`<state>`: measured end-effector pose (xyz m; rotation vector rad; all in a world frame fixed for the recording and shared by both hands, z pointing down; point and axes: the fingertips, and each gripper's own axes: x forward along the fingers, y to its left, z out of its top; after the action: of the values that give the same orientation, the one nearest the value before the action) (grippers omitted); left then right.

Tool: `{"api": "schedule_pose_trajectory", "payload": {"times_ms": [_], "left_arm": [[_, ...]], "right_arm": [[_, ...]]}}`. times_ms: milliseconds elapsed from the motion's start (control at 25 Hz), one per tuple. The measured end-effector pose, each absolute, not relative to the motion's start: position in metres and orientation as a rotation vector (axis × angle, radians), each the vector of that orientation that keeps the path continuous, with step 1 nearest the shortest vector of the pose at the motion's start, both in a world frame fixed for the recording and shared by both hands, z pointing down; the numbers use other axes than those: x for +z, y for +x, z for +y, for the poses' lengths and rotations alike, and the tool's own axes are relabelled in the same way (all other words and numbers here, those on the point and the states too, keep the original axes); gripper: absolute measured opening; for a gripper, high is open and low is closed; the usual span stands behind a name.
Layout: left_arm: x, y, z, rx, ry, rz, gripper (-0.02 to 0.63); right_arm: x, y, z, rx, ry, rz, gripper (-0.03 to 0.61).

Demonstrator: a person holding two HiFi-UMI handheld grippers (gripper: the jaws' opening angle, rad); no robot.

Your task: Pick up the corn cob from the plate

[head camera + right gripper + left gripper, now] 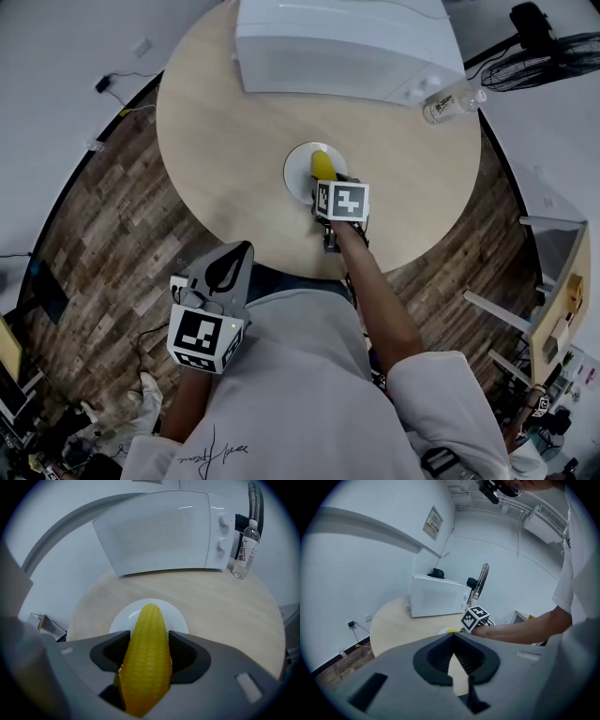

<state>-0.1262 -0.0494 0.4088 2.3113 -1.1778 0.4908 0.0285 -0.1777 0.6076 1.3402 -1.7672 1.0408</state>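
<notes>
- i have the corn cob (146, 667) clamped between the jaws of the right gripper (149, 648), its tip out over the white plate (180, 618).
- the plate sits on the round table (225, 122), near the microwave (159, 531) and a bottle (246, 545).
- my left gripper (453, 660) is off the table's edge, jaws together on nothing.

Your right gripper (145, 651) is showing matt grey plastic with dull black pads (185, 652), and these are pressing a corn cob (149, 620) whose yellow skin is looking bumpy and faintly waxy. The plate (180, 618) under it is gleaming smooth, glossy white. The table (234, 122) is showing a pale, matt wood grain, while the floor (103, 244) is looking like rough, dark planks. The microwave (337, 42) is looking smooth and white, the bottle (450, 98) clear plastic.
</notes>
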Motion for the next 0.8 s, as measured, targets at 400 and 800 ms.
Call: {"api": "schedule_pose_trajectory", "payload": {"times_ms": [400, 800], "left_arm": [[0.407, -0.127, -0.05, 0.486, 2.321, -1.173, -0.009], [0.405, -0.124, -0.048, 0.48, 2.33, -1.168, -0.009]], "right_arm": [[0.602, 0.029, -0.176, 1.047, 1.339, -1.785, 0.27], [0.594, 0.03, -0.173, 1.054, 1.346, -1.807, 0.27]]}}
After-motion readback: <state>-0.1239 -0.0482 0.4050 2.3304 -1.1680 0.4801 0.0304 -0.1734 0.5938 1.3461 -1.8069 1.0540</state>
